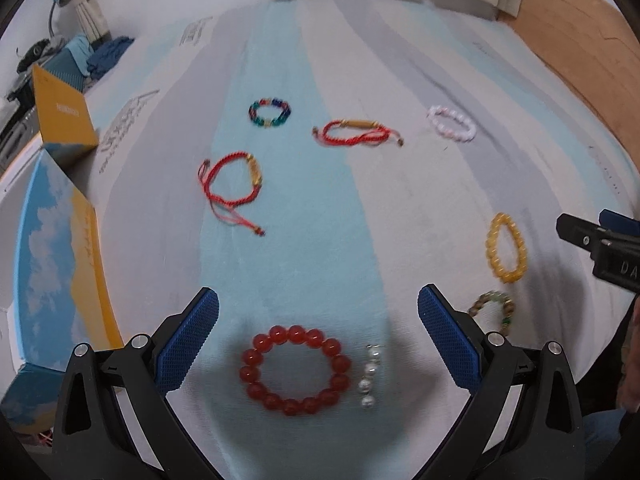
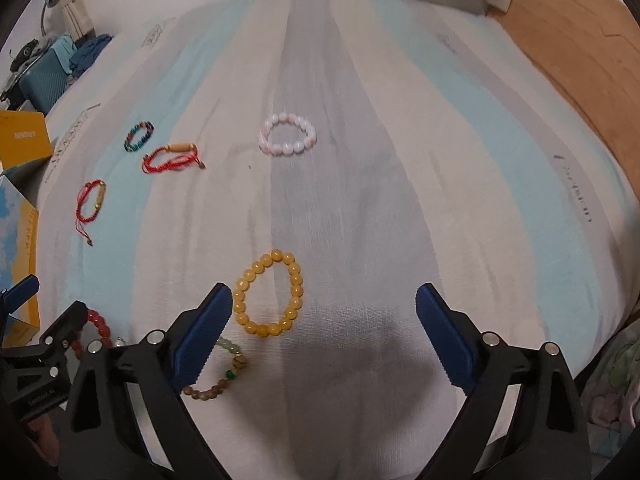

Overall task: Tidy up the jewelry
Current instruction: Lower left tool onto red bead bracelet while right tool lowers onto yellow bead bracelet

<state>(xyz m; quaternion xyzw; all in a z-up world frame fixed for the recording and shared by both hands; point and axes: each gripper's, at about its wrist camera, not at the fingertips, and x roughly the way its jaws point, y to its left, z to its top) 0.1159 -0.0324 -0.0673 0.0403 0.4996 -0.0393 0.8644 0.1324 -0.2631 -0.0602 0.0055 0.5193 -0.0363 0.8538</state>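
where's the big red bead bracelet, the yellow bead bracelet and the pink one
big red bead bracelet [image 1: 249, 374], left wrist view, left-side bead
yellow bead bracelet [image 2: 297, 280], right wrist view, right-side bead
pink bracelet [image 2: 286, 148], right wrist view, near-side bead

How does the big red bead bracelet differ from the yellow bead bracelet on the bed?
The red bead bracelet has larger, darker beads; the yellow bead bracelet has smaller, lighter ones. The red one lies as a nearly round ring between the left tongs, while the yellow one lies as a longer oval ahead of the right tongs. Both lie flat on the striped bedsheet, not gripped.
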